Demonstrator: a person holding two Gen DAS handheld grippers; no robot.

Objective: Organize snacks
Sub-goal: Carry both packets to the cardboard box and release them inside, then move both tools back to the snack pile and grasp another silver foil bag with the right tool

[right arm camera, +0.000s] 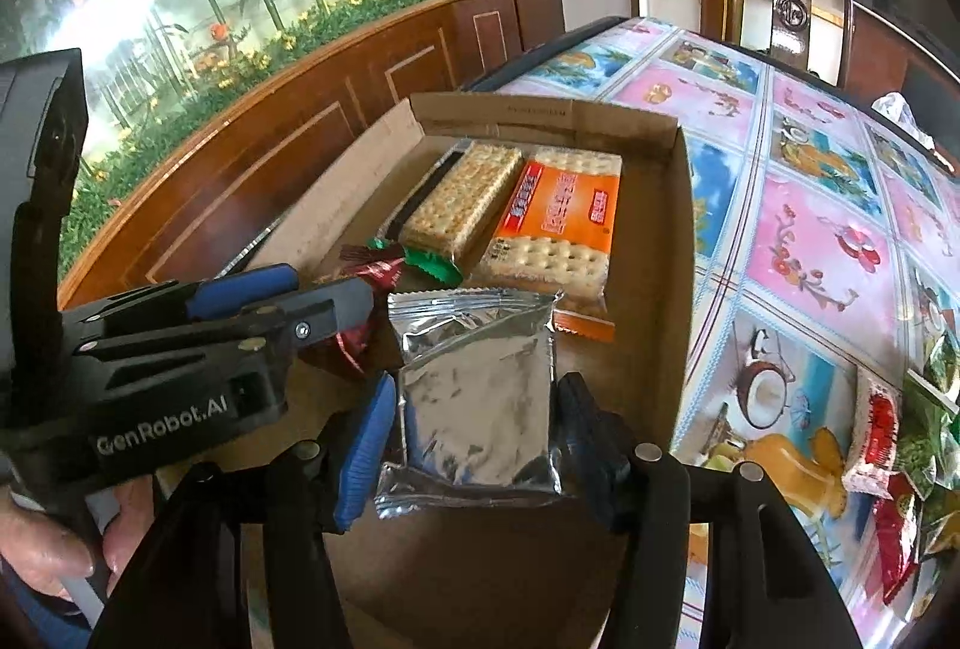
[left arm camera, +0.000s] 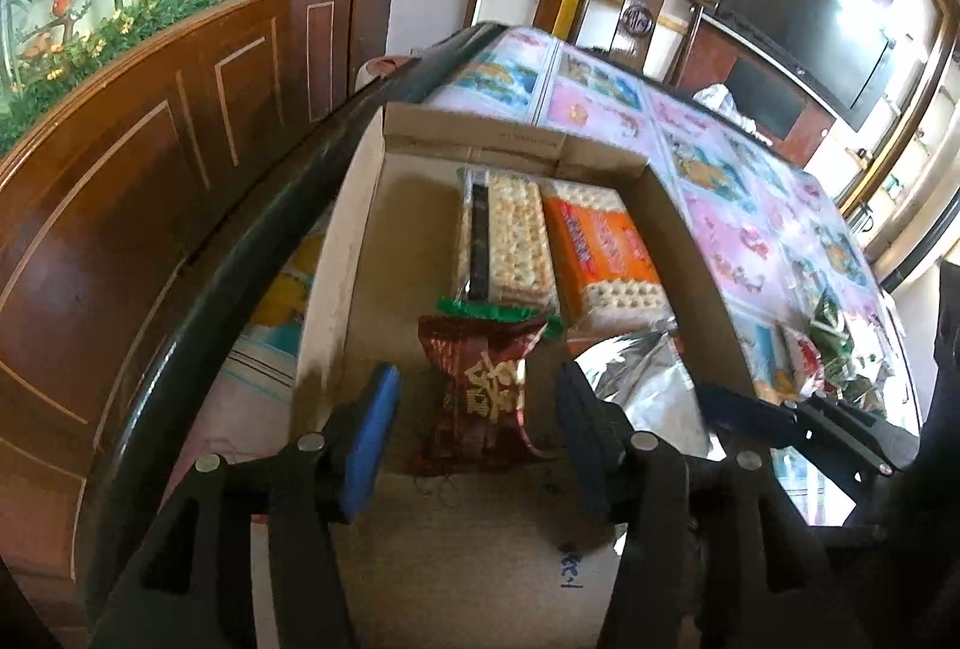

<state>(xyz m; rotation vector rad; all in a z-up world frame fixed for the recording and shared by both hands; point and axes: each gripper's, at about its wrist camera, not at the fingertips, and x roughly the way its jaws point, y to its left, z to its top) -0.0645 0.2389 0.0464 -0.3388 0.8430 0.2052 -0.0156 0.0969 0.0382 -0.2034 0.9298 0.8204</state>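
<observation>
A shallow cardboard box (left arm camera: pixel 690 241) (right arm camera: pixel 684 253) sits on the table and holds two cracker packs, one clear (left arm camera: pixel 510 235) (right arm camera: pixel 462 199) and one orange (left arm camera: pixel 606 247) (right arm camera: pixel 564 223). A dark red snack packet (left arm camera: pixel 480 385) (right arm camera: pixel 372 271) lies in the box between the fingers of my open left gripper (left arm camera: pixel 477 427), untouched by the pads. My left gripper also shows in the right wrist view (right arm camera: pixel 288 301). My right gripper (right arm camera: pixel 477 439) is open around a silver foil packet (right arm camera: pixel 480 397) (left arm camera: pixel 642 379) lying in the box.
Several loose snack packets (right arm camera: pixel 900 439) (left arm camera: pixel 828 355) lie on the patterned tablecloth (right arm camera: pixel 810 241) to the right of the box. A wooden panelled wall (left arm camera: pixel 150 156) runs along the left. A wooden chair (right arm camera: pixel 786 12) stands behind the table.
</observation>
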